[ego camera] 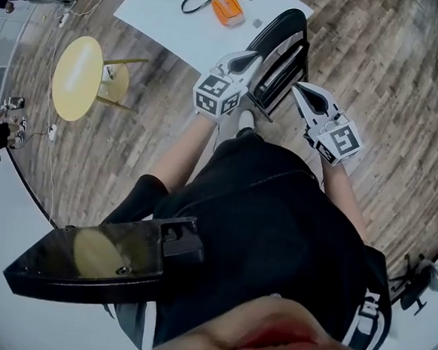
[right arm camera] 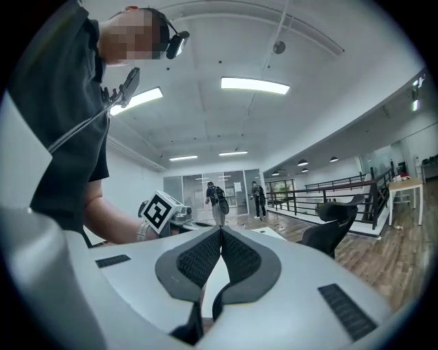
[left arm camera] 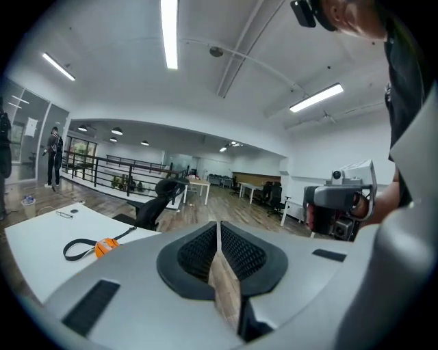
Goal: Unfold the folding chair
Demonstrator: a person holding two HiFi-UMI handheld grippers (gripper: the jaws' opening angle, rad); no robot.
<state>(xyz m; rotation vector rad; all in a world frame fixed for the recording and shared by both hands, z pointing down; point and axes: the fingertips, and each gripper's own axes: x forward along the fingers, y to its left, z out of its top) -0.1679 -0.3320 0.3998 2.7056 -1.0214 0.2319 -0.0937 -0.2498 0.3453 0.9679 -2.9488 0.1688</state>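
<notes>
In the head view the black folding chair (ego camera: 280, 56) stands folded on the wood floor in front of the person, its frame and grey slats seen from above. My left gripper (ego camera: 251, 59) is beside the chair's left edge, and my right gripper (ego camera: 298, 89) is beside its right edge. I cannot tell whether either touches it. In the left gripper view the left gripper (left arm camera: 217, 227) is shut with nothing between its pads. The right gripper (right arm camera: 220, 230) is likewise shut and empty in its own view. Neither gripper view shows the folding chair.
A white table (ego camera: 164, 8) behind the chair carries an orange tape measure (ego camera: 227, 8) with a black strap. A yellow round stool (ego camera: 77, 76) stands at the left. A black office chair (left arm camera: 157, 202) stands by that table. Two people (right arm camera: 217, 195) stand far off.
</notes>
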